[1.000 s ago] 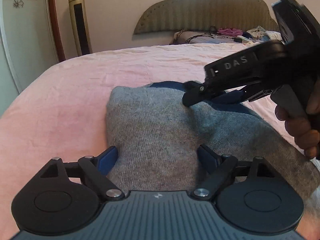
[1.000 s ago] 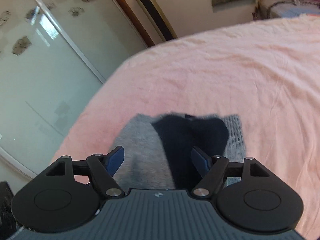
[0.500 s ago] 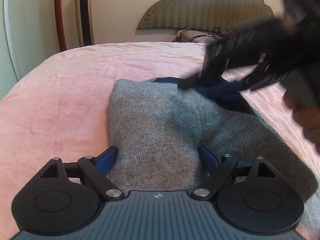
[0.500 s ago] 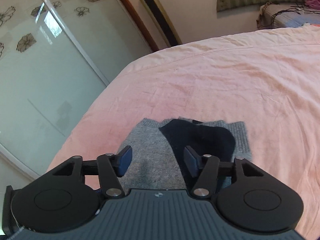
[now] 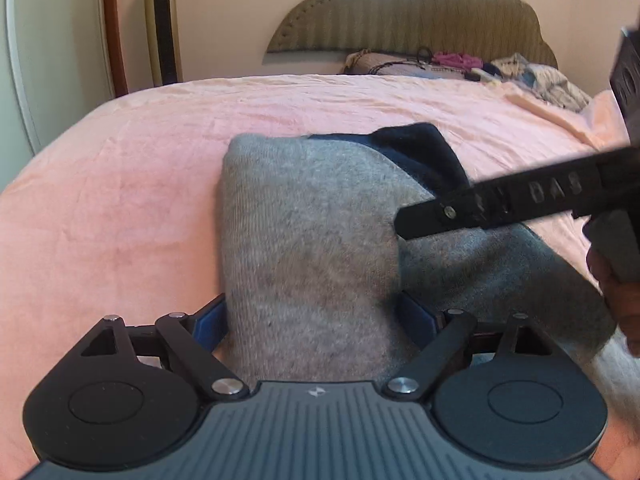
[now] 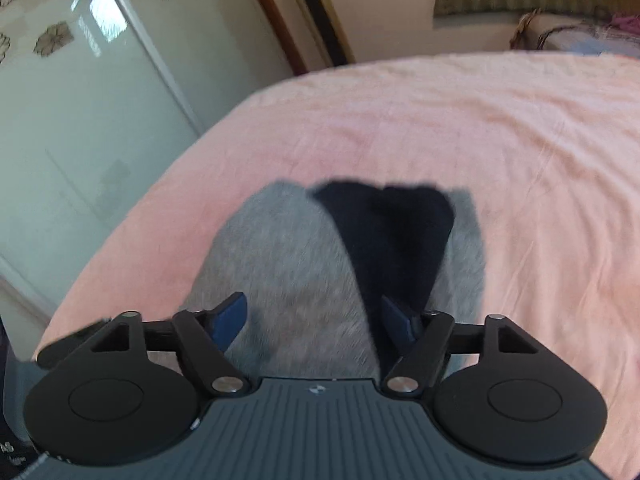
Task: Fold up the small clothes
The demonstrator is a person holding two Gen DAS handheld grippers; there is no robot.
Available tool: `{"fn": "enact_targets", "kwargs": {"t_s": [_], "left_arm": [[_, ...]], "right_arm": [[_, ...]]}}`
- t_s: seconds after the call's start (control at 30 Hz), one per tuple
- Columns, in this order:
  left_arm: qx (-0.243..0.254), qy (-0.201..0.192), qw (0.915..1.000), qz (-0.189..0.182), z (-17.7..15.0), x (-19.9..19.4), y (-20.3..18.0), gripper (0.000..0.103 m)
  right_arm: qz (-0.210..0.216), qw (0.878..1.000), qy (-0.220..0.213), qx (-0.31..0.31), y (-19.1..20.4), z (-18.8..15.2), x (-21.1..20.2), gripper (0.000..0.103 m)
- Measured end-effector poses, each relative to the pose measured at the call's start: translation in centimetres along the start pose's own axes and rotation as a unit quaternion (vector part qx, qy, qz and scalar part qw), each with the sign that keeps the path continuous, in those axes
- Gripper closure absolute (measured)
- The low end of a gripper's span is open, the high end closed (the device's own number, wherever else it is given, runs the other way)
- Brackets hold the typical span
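Sweater (image 5: 304, 240) on bed (image 5: 120, 208); headboard (image 5: 420, 12) behind; clothes pile (image 5: 532, 80) at far right

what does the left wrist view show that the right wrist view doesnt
Only the left wrist view shows the right tool's body marked DAS reaching in from the right, the person's hand, the whole headboard, and the pile of clothes at the far end of the bed. Only the right wrist view shows the glass sliding door with flower prints. Both show the grey garment with its dark navy part on the pink sheet, and open blue-padded fingers in the foreground.
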State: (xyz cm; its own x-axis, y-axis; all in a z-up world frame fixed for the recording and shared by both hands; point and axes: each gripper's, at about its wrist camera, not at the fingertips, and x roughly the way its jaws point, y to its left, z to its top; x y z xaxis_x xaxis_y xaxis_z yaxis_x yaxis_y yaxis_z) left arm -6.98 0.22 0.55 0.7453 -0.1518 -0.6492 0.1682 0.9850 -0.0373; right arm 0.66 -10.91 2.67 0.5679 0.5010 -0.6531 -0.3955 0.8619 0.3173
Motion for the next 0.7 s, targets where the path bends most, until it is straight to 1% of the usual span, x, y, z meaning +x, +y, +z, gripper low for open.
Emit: {"fn": "enact_targets", "kwargs": {"t_s": [0.03, 0.07, 0.1, 0.13, 0.17, 0.2, 0.23, 0.27, 0.3, 0.33, 0.37, 0.4, 0.43, 0.47, 0.53, 0.6, 0.63, 0.7], "left_arm": [[-0.008, 0.003, 1.0, 0.002, 0.1, -0.5, 0.2, 0.014], [-0.01, 0.001, 0.9999, 0.006, 0.1, -1.2, 0.3, 0.014], [-0.008, -0.006, 0.9999, 0.011, 0.0, -2.0, 0.3, 0.014], [-0.007, -0.014, 0.9997, 0.017, -0.2, -3.0, 0.3, 0.014], [-0.01, -0.015, 0.9997, 0.015, -0.6, -3.8, 0.4, 0.014], [-0.014, -0.011, 0.9997, 0.013, -1.0, -4.1, 0.4, 0.014], [-0.016, -0.005, 0.9997, 0.016, -1.4, -4.1, 0.3, 0.014], [-0.014, 0.006, 0.9997, 0.021, -2.0, -3.8, 0.2, 0.014], [-0.014, 0.01, 0.9995, 0.028, -2.4, -3.5, 0.3, 0.014], [-0.019, 0.003, 0.9993, 0.031, -2.8, -3.8, 0.5, 0.013], [-0.022, 0.003, 0.9992, 0.033, -2.8, -4.3, 0.7, 0.013], [-0.021, -0.001, 0.9991, 0.036, -2.8, -5.1, 0.9, 0.014], [-0.019, -0.007, 0.9989, 0.041, -2.8, -5.8, 1.0, 0.014], [-0.019, -0.014, 0.9986, 0.048, -3.0, -6.4, 1.3, 0.014], [-0.034, -0.016, 0.9982, 0.047, -3.4, -7.6, 1.7, 0.014], [-0.066, -0.01, 0.9973, 0.032, -3.9, -8.4, 1.7, 0.014], [-0.076, -0.007, 0.9968, 0.026, -4.3, -8.5, 1.5, 0.014], [-0.076, -0.001, 0.9967, 0.031, -5.1, -8.2, 0.4, 0.014]], "right_arm": [[0.002, 1.0, -0.01, -0.014, -0.2, -0.5, 0.0, 0.031], [0.001, 1.0, -0.012, 0.0, -0.3, -0.4, -0.4, 0.034], [-0.011, 1.0, -0.006, 0.022, -0.2, 0.1, -1.0, 0.04], [-0.025, 0.999, -0.005, 0.03, 0.1, 0.4, -1.8, 0.042], [-0.027, 0.999, -0.015, 0.025, 0.8, 0.4, -2.9, 0.042], [-0.018, 0.999, -0.028, 0.02, 1.4, 0.1, -4.0, 0.042], [-0.005, 0.999, -0.037, 0.018, 1.9, -0.4, -4.7, 0.038], [0.002, 0.999, -0.031, 0.018, 2.2, -1.0, -4.6, 0.03], [-0.001, 1.0, -0.01, 0.018, 2.2, -1.8, -3.9, 0.028], [-0.007, 1.0, 0.004, 0.017, 1.9, -2.6, -2.9, 0.028], [-0.008, 1.0, -0.013, 0.004, 1.7, -3.4, -2.7, 0.03], [-0.011, 1.0, -0.018, 0.003, 1.8, -3.8, -3.1, 0.032], [-0.024, 0.999, -0.018, 0.015, 2.0, -3.6, -3.9, 0.033], [-0.038, 0.999, -0.017, 0.029, 2.4, -3.5, -4.8, 0.031], [-0.032, 0.998, -0.04, 0.033, 2.9, -4.0, -7.2, 0.028], [-0.045, 0.996, -0.068, 0.039, 3.2, -5.5, -9.2, 0.008], [-0.063, 0.995, -0.073, 0.041, 3.4, -6.5, -9.9, 0.006], [-0.11, 0.991, -0.066, 0.04, 3.5, -8.6, -10.3, 0.004]]}}
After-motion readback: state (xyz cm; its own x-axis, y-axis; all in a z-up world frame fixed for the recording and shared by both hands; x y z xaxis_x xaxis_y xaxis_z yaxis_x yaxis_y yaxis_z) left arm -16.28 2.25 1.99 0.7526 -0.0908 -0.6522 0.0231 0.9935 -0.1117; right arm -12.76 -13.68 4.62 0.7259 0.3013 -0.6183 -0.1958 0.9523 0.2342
